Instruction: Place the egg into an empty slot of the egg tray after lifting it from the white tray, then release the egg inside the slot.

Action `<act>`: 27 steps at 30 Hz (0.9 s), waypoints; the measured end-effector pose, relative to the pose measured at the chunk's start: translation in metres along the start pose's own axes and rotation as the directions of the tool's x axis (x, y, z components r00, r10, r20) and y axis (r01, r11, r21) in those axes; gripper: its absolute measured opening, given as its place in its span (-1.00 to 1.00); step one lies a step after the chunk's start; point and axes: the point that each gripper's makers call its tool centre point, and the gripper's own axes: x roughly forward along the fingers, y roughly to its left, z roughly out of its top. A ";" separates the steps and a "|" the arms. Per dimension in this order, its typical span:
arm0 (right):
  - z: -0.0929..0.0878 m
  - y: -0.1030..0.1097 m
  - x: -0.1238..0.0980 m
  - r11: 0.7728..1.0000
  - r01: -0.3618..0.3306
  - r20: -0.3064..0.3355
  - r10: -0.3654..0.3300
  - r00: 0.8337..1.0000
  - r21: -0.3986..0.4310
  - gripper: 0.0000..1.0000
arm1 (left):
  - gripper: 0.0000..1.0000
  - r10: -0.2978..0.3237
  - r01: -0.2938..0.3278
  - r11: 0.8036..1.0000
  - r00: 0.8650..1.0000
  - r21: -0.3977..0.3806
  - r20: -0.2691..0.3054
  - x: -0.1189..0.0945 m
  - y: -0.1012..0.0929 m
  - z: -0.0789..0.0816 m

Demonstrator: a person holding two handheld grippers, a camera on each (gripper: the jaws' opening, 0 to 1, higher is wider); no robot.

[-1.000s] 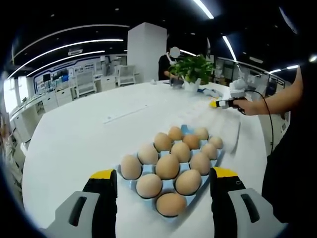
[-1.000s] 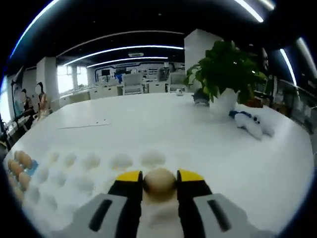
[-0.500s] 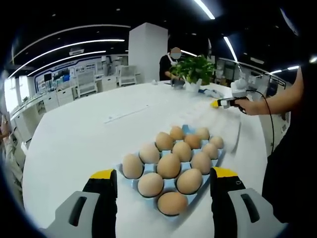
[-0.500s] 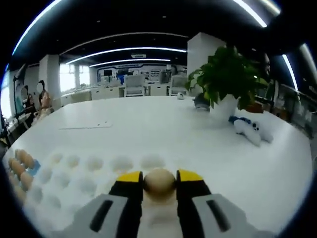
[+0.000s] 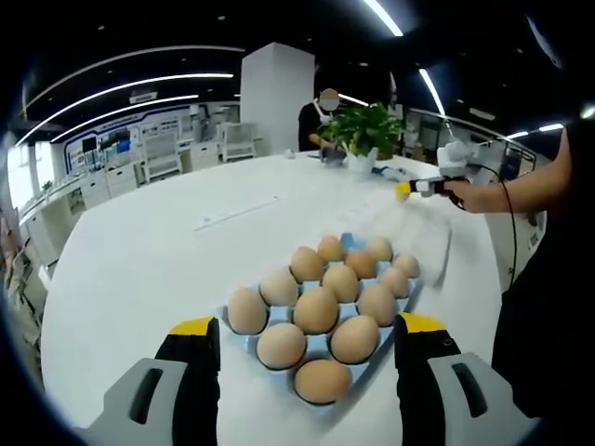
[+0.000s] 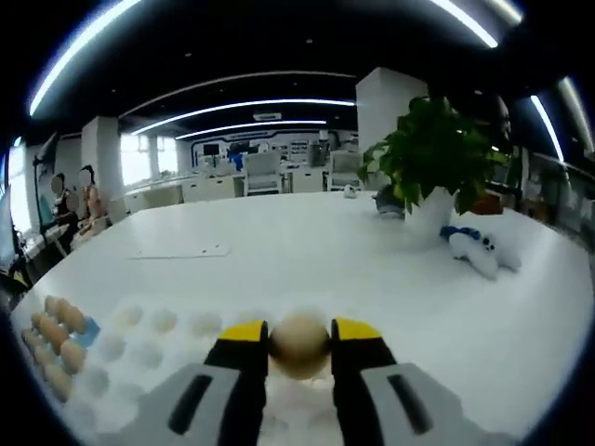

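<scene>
Right gripper (image 6: 299, 336): its yellow-tipped fingers (image 6: 244, 333) are closed on the egg (image 6: 299, 345), one pressed to each side of it. The egg is held above the white tray (image 6: 153, 346), over that tray's near edge, and clear of its moulded cups. The white tray lies on the worktop (image 6: 307, 251). At the tray's far left end, in the right gripper view, sits part of the egg tray (image 6: 61, 339), blue, with brown eggs in it. Beyond the white tray, on the worktop, stand a potted plant (image 6: 434, 158) in a white pot and, just beside it, a white soft toy (image 6: 479, 253).

Left gripper (image 5: 307, 327): its fingers (image 5: 193, 327) stand wide apart and hold nothing. Between them, lower on the worktop, lies the egg tray with its eggs in rows; blue cup rims show among the eggs. Whether a slot is vacant cannot be told for certain. The white tray adjoins the egg tray's far side. Above that far end, the right gripper appears in the person's hand (image 5: 470, 197), a cable trailing from it. A second person stands behind the plant.
</scene>
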 end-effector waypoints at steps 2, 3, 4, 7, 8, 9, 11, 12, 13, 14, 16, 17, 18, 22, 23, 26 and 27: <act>0.002 0.006 -0.001 1.000 -0.013 0.005 0.013 1.000 0.004 -0.49 | 0.53 -0.001 0.001 1.000 1.000 0.000 0.002 0.000 -0.001 0.001; 0.004 0.009 -0.001 1.000 -0.019 0.011 0.019 1.000 -0.002 -0.49 | 0.53 -0.004 0.004 1.000 1.000 0.001 0.001 0.001 -0.001 0.001; 0.005 0.013 -0.001 1.000 -0.030 0.012 0.030 0.999 0.003 -0.49 | 0.53 -0.004 0.004 1.000 1.000 0.003 0.000 0.001 -0.002 0.001; 0.009 0.027 -0.003 0.998 -0.066 0.020 0.066 0.998 0.010 -0.49 | 0.53 -0.005 0.005 1.000 1.000 0.002 0.000 0.001 -0.002 0.001; 0.010 0.032 -0.003 0.997 -0.077 0.021 0.077 0.997 0.011 -0.49 | 0.53 -0.004 0.004 1.000 1.000 0.002 -0.001 0.000 -0.001 0.001; 0.010 0.037 -0.003 0.996 -0.091 0.018 0.091 0.996 -0.004 -0.49 | 0.53 -0.003 0.003 1.000 1.000 0.002 -0.001 0.000 -0.001 0.001; 0.012 0.047 -0.003 0.994 -0.113 0.024 0.113 0.993 -0.007 -0.49 | 0.53 -0.002 0.002 1.000 1.000 0.002 -0.002 0.000 -0.001 0.001; 0.012 0.050 -0.003 0.993 -0.122 0.023 0.122 0.992 -0.006 -0.49 | 0.53 -0.001 0.001 1.000 1.000 0.001 -0.001 -0.001 0.000 0.001; 0.013 0.055 -0.003 0.991 -0.131 0.026 0.131 0.991 -0.006 -0.49 | 0.53 -0.002 0.002 1.000 1.000 0.001 -0.001 -0.001 -0.001 0.001; 0.014 0.057 -0.003 0.991 -0.135 0.029 0.135 0.990 -0.008 -0.49 | 0.53 -0.002 0.002 1.000 1.000 0.002 -0.001 0.000 -0.001 0.001; 0.013 0.066 -0.001 0.987 -0.159 0.021 0.160 0.987 -0.016 -0.49 | 0.53 -0.004 0.004 1.000 1.000 0.002 -0.001 0.000 -0.001 0.001; 0.012 0.072 -0.001 0.985 -0.174 0.020 0.174 0.985 -0.023 -0.49 | 0.53 -0.004 0.004 1.000 1.000 0.002 -0.001 0.000 -0.002 0.001; 0.012 0.074 -0.001 0.983 -0.181 0.017 0.181 0.983 -0.022 -0.49 | 0.53 -0.005 0.005 1.000 1.000 0.003 -0.001 0.000 -0.002 0.001; 0.010 0.090 -0.003 0.975 -0.224 0.009 0.224 0.975 -0.016 -0.49 | 0.53 -0.004 0.004 1.000 1.000 0.002 0.002 0.000 -0.002 0.002; 0.010 0.095 -0.002 0.971 -0.236 0.011 0.237 0.972 -0.022 -0.49 | 0.53 -0.003 0.003 1.000 1.000 0.003 0.001 0.000 -0.001 0.001; 0.010 0.108 -0.001 0.961 -0.276 0.006 0.276 0.961 -0.022 -0.49 | 0.53 -0.003 0.003 1.000 1.000 0.004 -0.001 -0.001 -0.001 0.001; 0.010 0.112 0.000 0.958 -0.285 0.003 0.285 0.958 -0.023 -0.49 | 0.53 -0.004 0.004 1.000 1.000 0.004 0.000 -0.001 -0.001 0.001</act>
